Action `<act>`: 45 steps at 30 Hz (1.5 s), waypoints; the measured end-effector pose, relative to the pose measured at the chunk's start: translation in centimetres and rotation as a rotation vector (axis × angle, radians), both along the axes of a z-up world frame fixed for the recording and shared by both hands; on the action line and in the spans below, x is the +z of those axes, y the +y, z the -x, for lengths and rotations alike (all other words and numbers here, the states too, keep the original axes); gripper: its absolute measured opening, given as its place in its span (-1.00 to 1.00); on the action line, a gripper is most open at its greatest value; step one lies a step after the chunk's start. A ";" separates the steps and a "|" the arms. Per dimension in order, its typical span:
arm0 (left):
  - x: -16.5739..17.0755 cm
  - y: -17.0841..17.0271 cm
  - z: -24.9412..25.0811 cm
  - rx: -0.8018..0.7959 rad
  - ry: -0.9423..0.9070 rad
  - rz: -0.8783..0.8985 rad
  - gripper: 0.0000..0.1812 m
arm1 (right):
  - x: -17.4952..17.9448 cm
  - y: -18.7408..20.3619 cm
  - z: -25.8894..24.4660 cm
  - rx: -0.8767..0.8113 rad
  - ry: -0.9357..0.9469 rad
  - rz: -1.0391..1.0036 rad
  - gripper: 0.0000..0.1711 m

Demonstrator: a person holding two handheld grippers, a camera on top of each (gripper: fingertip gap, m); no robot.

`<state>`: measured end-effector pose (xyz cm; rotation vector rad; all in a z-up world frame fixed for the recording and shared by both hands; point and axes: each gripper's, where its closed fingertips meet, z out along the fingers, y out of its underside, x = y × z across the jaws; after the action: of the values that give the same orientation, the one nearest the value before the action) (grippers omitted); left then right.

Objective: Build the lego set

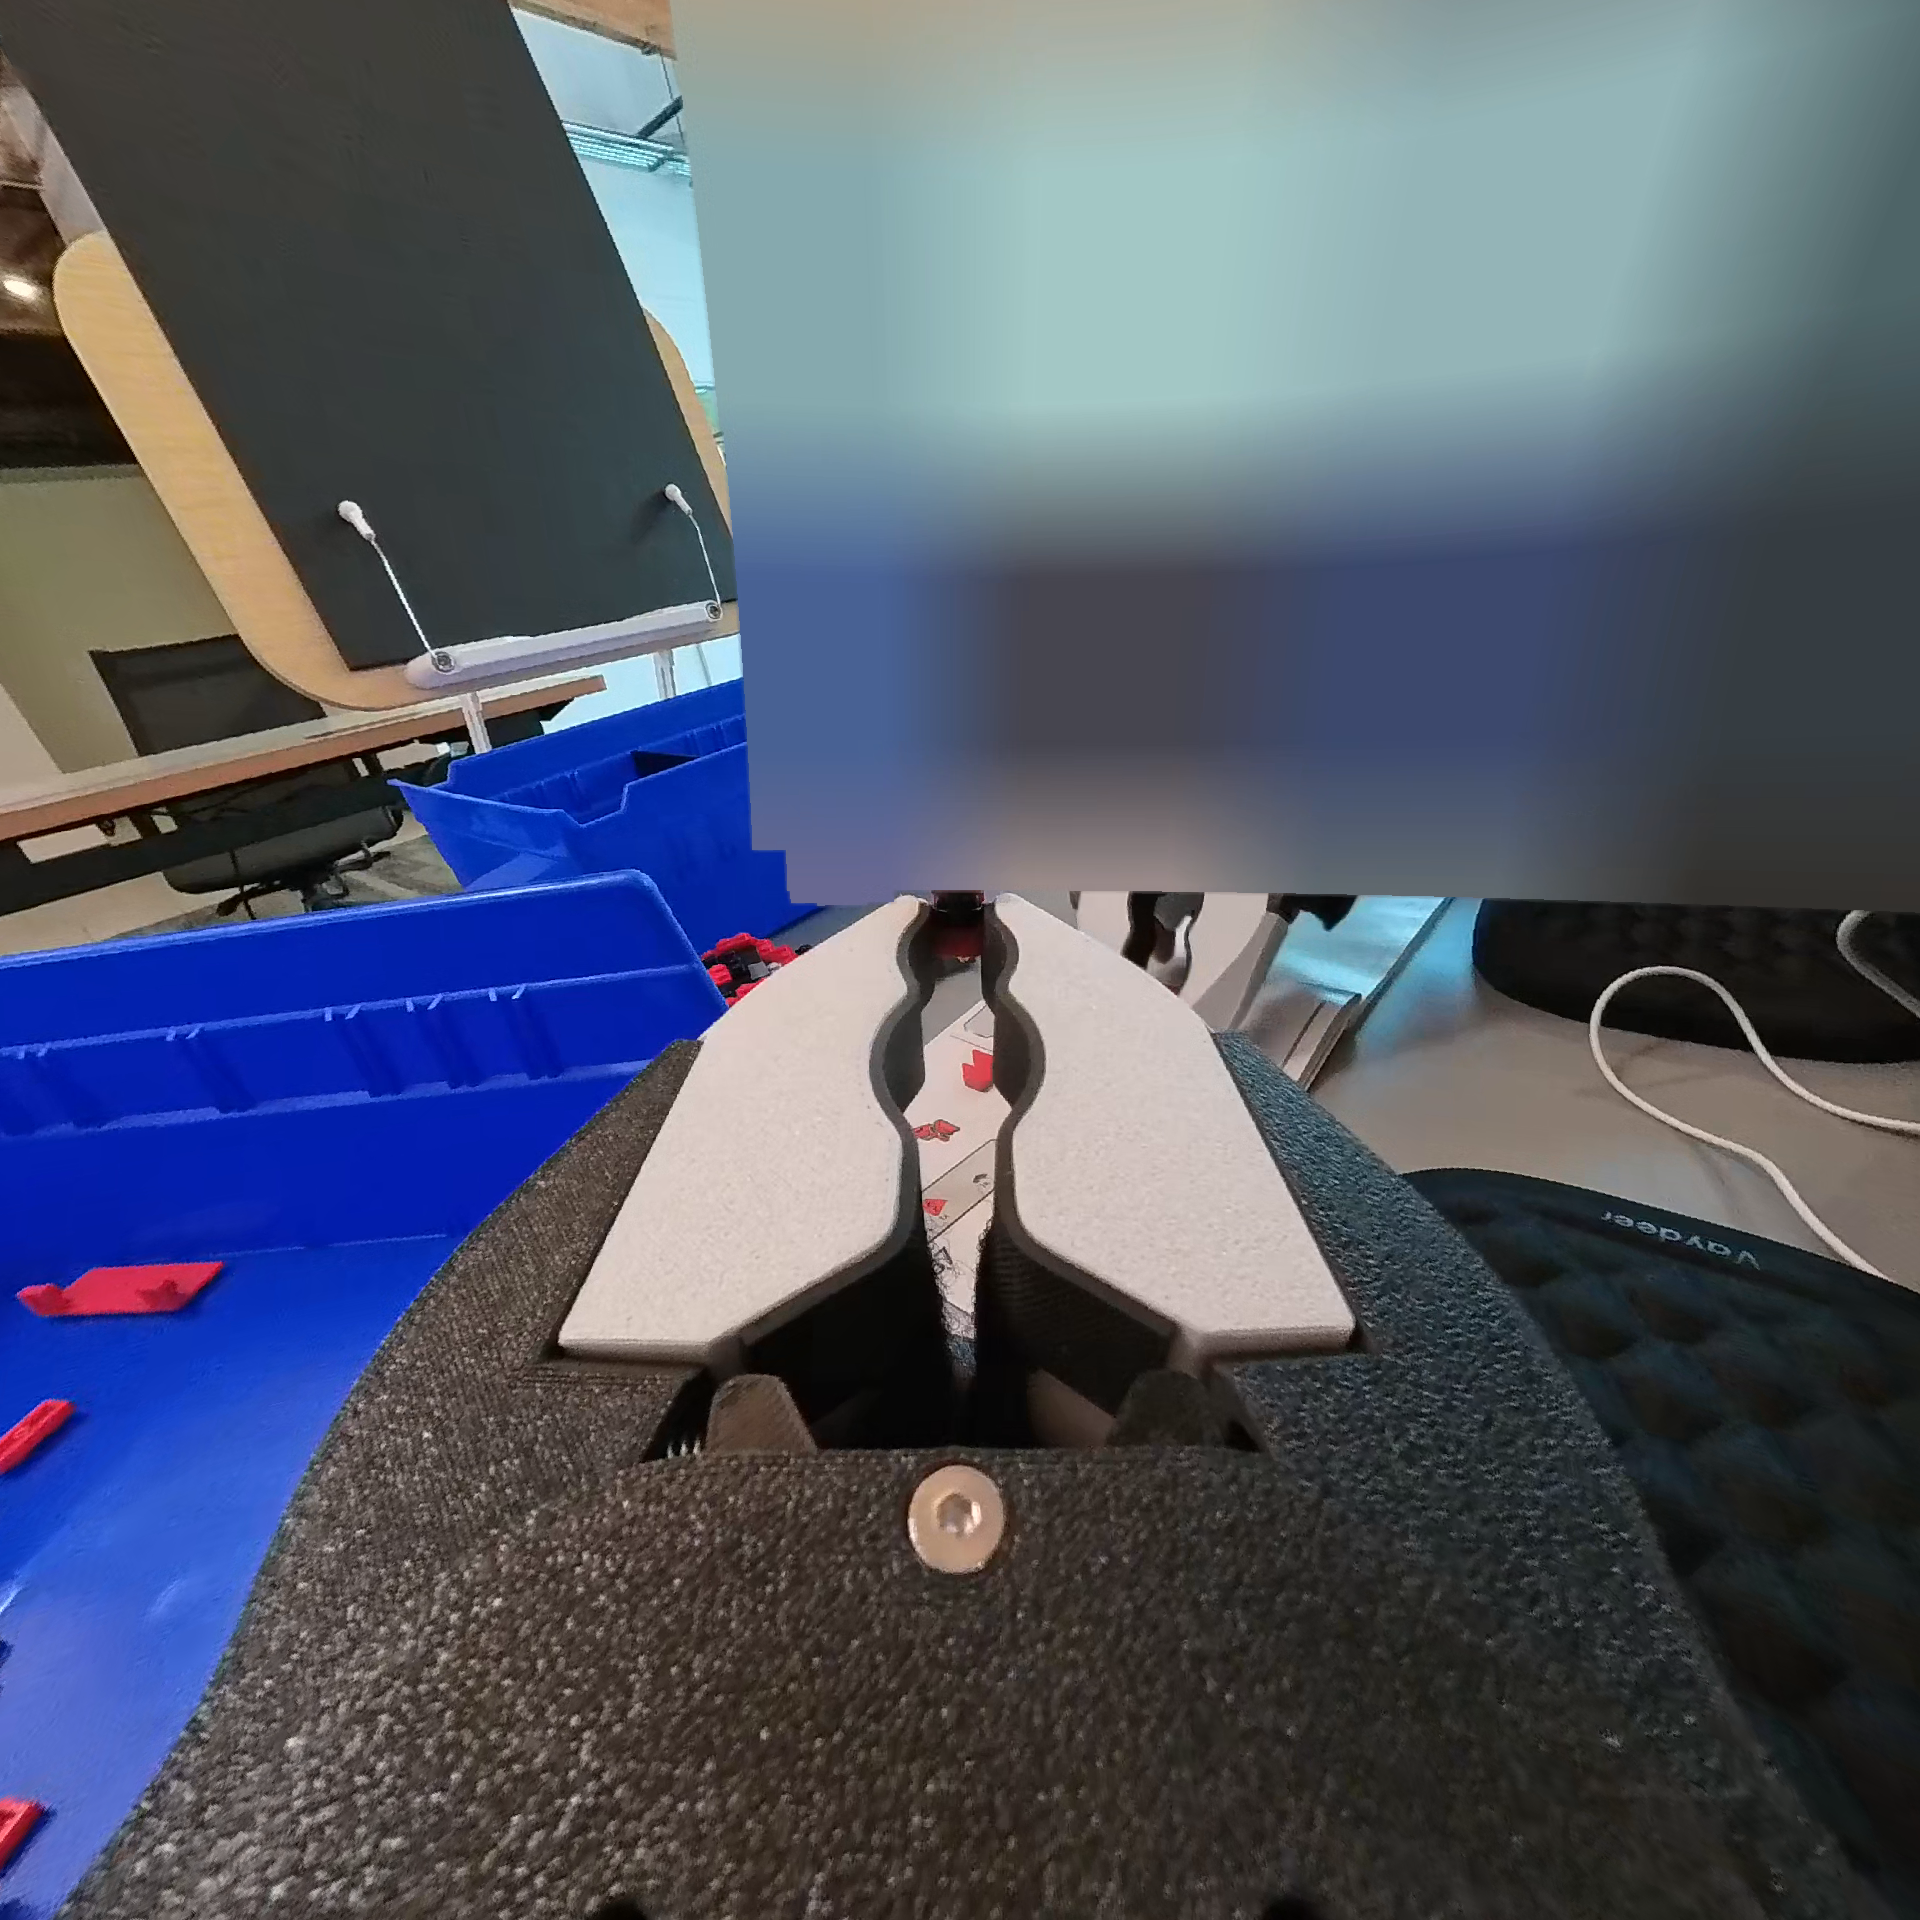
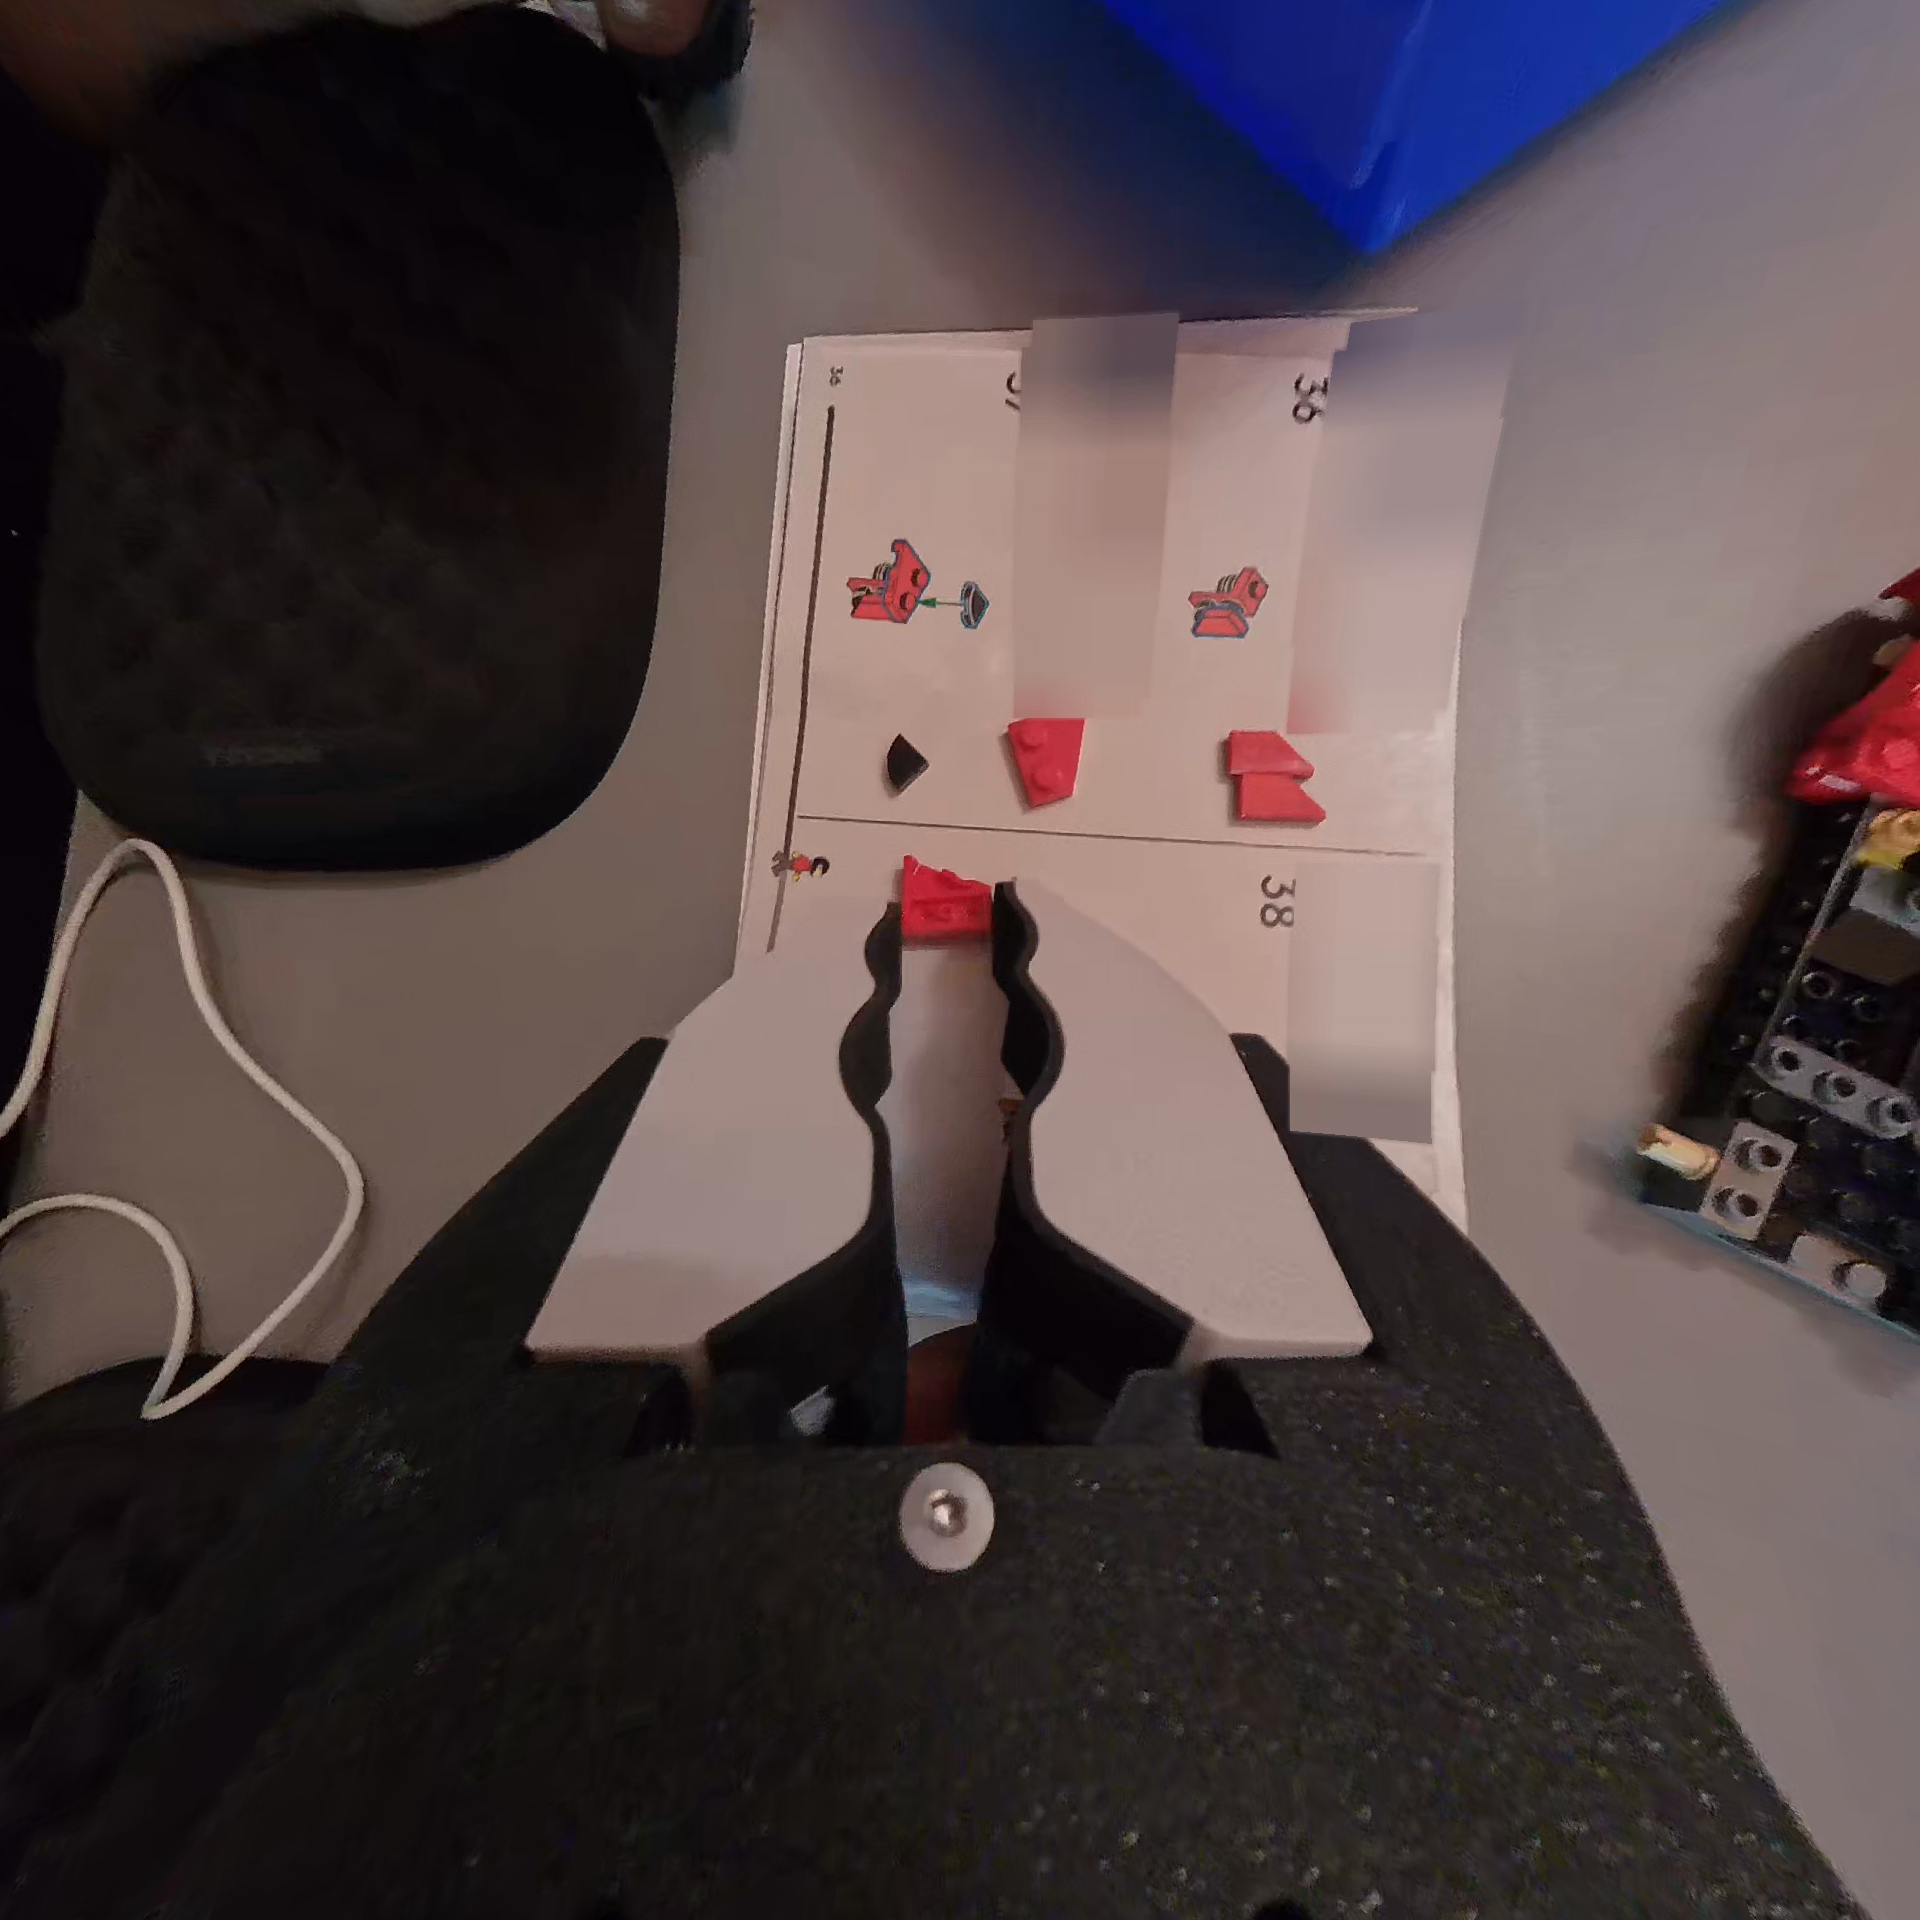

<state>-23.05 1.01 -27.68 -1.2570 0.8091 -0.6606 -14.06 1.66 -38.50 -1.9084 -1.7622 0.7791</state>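
Observation:
In the left wrist view my left gripper [image 1: 958,912] has its jaws nearly together on a small red and black lego piece [image 1: 954,941] at the fingertips; a blurred patch hides the piece's top. In the right wrist view my right gripper [image 2: 945,910] is shut on a red lego piece [image 2: 940,896] and holds it over the instruction booklet [image 2: 1143,862]. On the booklet lie a small black slope [image 2: 904,764], a red wedge plate [image 2: 1047,758] and two stacked red wedges [image 2: 1273,779]. A partly built dark model with red parts [image 2: 1818,1039] stands at the right.
A blue bin [image 1: 312,1060] with loose red pieces [image 1: 120,1288] is at the left, with a second blue bin [image 1: 603,800] behind it. A black cushion [image 2: 343,468] and a white cable [image 2: 208,1039] lie left of the booklet. A blue bin corner [image 2: 1403,114] is beyond it. About 15 centimetres separates my left fingertips from my right.

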 end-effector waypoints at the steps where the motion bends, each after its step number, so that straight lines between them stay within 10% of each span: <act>1: 0.0 0.0 0.0 0.000 0.002 -0.001 -0.92 | 0.3 0.2 0.1 0.006 0.010 -0.029 -0.81; 6: 0.0 0.0 0.0 0.005 0.002 -0.004 -0.92 | 3.5 3.3 0.1 0.110 -0.002 -0.611 -0.80; 11: 0.0 0.0 0.0 0.004 0.006 -0.003 -0.92 | 2.6 3.4 -1.0 0.641 -0.424 -1.247 -0.81; 21: 0.0 0.0 0.0 0.012 0.014 -0.012 -0.92 | 0.1 0.2 -0.9 1.110 -0.649 -1.236 -0.81; 25: 0.0 -0.1 -0.1 0.011 0.020 -0.020 -0.92 | 0.4 -1.0 -1.4 0.999 -0.581 -1.083 -0.81; 32: 0.2 -0.3 -0.2 0.010 0.020 -0.031 -0.92 | 2.2 0.2 -0.1 0.212 -0.095 -0.239 -0.66; 45: 0.2 -0.2 -0.1 0.009 0.009 -0.020 -0.92 | -0.3 3.1 -0.6 -0.127 -0.051 -0.248 -0.90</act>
<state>-22.98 0.83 -27.50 -1.2455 0.8154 -0.6385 -13.46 4.80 -38.78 -1.8649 -1.6617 0.4477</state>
